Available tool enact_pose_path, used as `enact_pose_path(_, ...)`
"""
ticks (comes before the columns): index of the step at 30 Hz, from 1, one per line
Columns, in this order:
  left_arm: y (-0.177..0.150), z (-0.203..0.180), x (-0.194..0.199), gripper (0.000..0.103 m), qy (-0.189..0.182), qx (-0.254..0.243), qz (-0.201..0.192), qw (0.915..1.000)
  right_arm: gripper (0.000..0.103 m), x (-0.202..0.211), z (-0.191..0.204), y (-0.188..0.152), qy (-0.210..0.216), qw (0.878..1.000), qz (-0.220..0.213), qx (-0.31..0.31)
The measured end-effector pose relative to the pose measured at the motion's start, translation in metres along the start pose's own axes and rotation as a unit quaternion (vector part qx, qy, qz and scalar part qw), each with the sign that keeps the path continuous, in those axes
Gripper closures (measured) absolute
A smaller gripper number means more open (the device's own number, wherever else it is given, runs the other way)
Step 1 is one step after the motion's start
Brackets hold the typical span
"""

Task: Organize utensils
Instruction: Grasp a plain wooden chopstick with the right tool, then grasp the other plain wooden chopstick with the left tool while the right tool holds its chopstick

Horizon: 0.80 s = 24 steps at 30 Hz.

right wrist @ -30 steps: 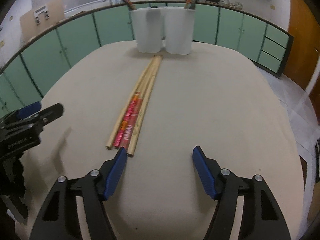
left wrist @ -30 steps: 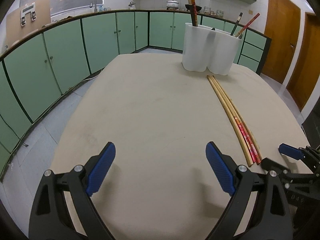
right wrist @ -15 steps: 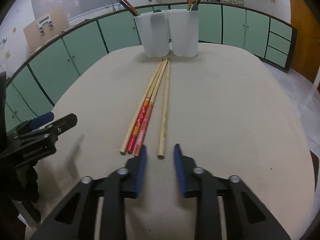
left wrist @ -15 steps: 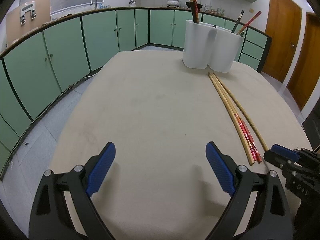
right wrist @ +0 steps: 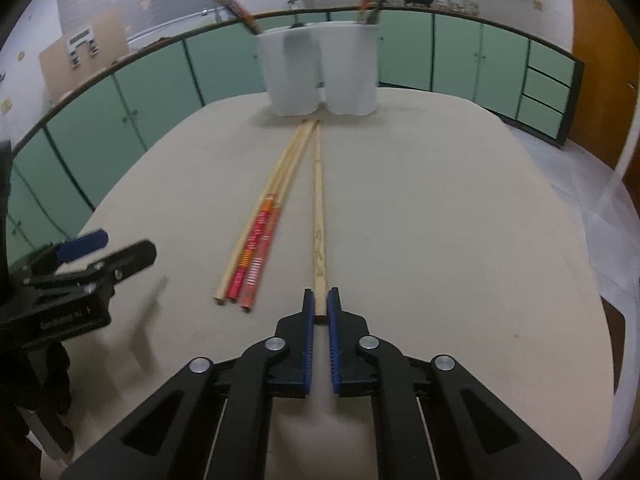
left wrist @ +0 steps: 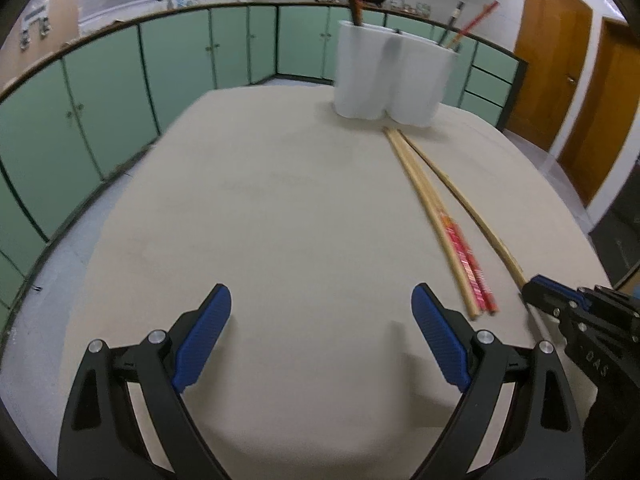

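Note:
Several chopsticks lie on the beige table (right wrist: 440, 208). A plain wooden chopstick (right wrist: 318, 220) points toward the white holder (right wrist: 320, 72), and my right gripper (right wrist: 319, 304) is shut on its near end. Left of it lie a plain chopstick and two red-patterned chopsticks (right wrist: 256, 252) side by side. In the left wrist view the same plain chopstick (left wrist: 460, 196) runs to the right gripper (left wrist: 532, 288) at the right edge, beside the red-patterned chopsticks (left wrist: 466, 260). My left gripper (left wrist: 320, 320) hovers open over bare table, nothing between its fingers. The holder (left wrist: 384, 76) has chopsticks standing in its cups.
Green cabinets ring the room behind the table. Wooden doors (left wrist: 552, 48) stand at the right. The left gripper's black body (right wrist: 60, 280) sits at the left of the right wrist view. The table's rounded edges fall away on both sides.
My right gripper went from wide open to shut on the near end of the plain wooden chopstick, which has been pulled apart from the other three. The left gripper stayed open and still.

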State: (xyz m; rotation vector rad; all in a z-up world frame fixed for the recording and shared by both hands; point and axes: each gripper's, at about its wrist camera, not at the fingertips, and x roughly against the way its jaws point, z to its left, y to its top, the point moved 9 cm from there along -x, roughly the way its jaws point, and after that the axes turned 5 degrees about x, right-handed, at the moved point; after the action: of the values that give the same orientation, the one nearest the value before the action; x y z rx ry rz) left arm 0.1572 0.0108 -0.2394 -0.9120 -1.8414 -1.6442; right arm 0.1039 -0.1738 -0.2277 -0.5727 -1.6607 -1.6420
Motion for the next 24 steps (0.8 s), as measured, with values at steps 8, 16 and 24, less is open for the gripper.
enact_pose_path(8,-0.013,-0.04,-0.012,0.014,-0.034,-0.021,0.027,0.9989,0.096,0.004,-0.041,-0.001,-0.023,0.999,-0.006,-0.031)
enact_pose_path(16,-0.017,-0.059,-0.021,0.014,-0.028,-0.042,0.04,0.9979,0.096,0.002,-0.045,-0.004,-0.017,0.999,-0.004,-0.036)
enact_pose_path(24,-0.016,-0.05,-0.022,0.014,0.007,-0.039,0.041,0.9984,0.096,0.002,-0.045,-0.005,-0.014,0.999,-0.005,-0.038)
